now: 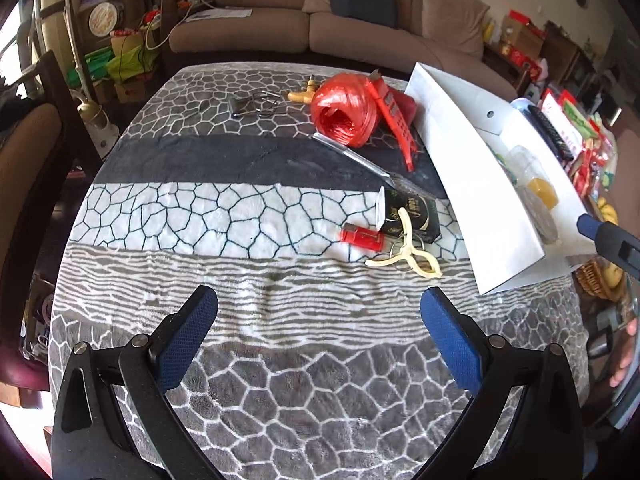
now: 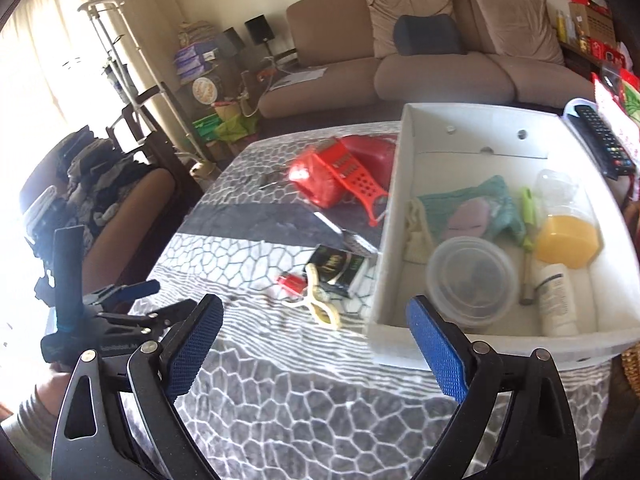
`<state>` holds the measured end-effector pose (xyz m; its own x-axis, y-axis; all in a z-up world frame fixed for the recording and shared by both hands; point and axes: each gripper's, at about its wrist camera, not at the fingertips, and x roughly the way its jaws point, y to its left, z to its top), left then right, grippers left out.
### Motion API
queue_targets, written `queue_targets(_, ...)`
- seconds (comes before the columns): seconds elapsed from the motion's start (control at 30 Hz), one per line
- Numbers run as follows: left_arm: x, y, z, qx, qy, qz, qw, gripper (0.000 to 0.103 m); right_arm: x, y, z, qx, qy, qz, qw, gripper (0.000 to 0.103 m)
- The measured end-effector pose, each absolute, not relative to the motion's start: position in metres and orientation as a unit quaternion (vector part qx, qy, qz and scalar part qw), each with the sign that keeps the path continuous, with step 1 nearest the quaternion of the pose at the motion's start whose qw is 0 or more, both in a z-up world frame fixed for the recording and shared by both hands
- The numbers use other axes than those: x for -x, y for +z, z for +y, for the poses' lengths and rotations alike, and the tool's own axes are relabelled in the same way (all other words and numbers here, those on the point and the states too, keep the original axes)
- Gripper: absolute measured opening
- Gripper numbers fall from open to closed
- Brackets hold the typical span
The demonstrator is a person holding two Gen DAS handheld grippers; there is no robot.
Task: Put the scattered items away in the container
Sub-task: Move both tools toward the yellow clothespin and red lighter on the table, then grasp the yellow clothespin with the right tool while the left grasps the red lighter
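A white box [image 1: 460, 168] [image 2: 394, 216] stands on the right of the patterned table and holds several items. Left of it lie a cream clip [image 1: 406, 254] [image 2: 320, 300], a red lighter [image 1: 360, 236] [image 2: 291, 282], a dark packet [image 1: 412, 216] [image 2: 340, 266], a metal knife [image 1: 352, 156], a red twine ball [image 1: 344, 108] [image 2: 316, 180] and a red grater [image 1: 394, 120] [image 2: 358, 178]. My left gripper [image 1: 318, 304] is open and empty above the near table, short of the clip. My right gripper [image 2: 314, 312] is open and empty near the box's front corner.
A black binder clip [image 1: 244, 105] and a yellow fitting [image 1: 302, 92] lie at the table's far end. A remote [image 2: 604, 140] lies right of the box. A chair [image 1: 28, 184] stands on the left, a sofa [image 1: 304, 20] behind. The left gripper shows in the right wrist view [image 2: 132, 292].
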<state>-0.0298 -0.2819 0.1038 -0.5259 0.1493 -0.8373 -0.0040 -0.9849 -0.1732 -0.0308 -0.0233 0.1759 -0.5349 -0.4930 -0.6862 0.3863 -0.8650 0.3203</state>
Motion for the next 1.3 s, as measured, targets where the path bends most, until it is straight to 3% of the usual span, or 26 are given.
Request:
queue_targets(0.17, 0.028, 0.078, -0.305, 0.476, 0.869, -0.126, 0.047, 0.103, 0.040, 0.154, -0.075, -0.418, -0.859, -0.070, 0.287, 0.103)
queue_targets(0.3, 0.032, 0.065, -0.333, 0.464, 0.869, -0.168, 0.029, 0.103, 0.046, 0.131, -0.107, -0.425, -0.858, -0.034, 0.284, 0.103)
queue_targets(0.63, 0.047, 0.049, -0.371, 0.475, 0.852, -0.221, 0.014, 0.103, 0.058, 0.065, -0.146, -0.421, -0.844, 0.210, 0.257, 0.101)
queue_targets(0.73, 0.048, 0.057, -0.370, 0.467, 0.853, -0.232, 0.025, 0.103, 0.067, 0.048, -0.148, -0.427, -0.837, 0.241, 0.245, 0.089)
queue_targets(0.8, 0.049, 0.060, -0.371, 0.465, 0.851, -0.243, 0.031, 0.103, 0.074, 0.036, -0.150, -0.439, -0.829, 0.252, 0.239, 0.069)
queue_targets(0.93, 0.052, 0.060, -0.370, 0.468, 0.844, -0.258, 0.040, 0.103, 0.083, 0.023, -0.149, -0.446, -0.824, 0.254, 0.238, 0.059)
queue_targets(1.0, 0.054, 0.058, -0.368, 0.471, 0.841, -0.262, 0.044, 0.103, 0.088, 0.024, -0.147, -0.456, -0.823, 0.238, 0.241, 0.041)
queue_targets(1.3, 0.060, 0.050, -0.342, 0.485, 0.837, -0.243, 0.078, 0.103, 0.063, 0.066, -0.123, -0.456, -0.843, 0.116, 0.261, 0.041)
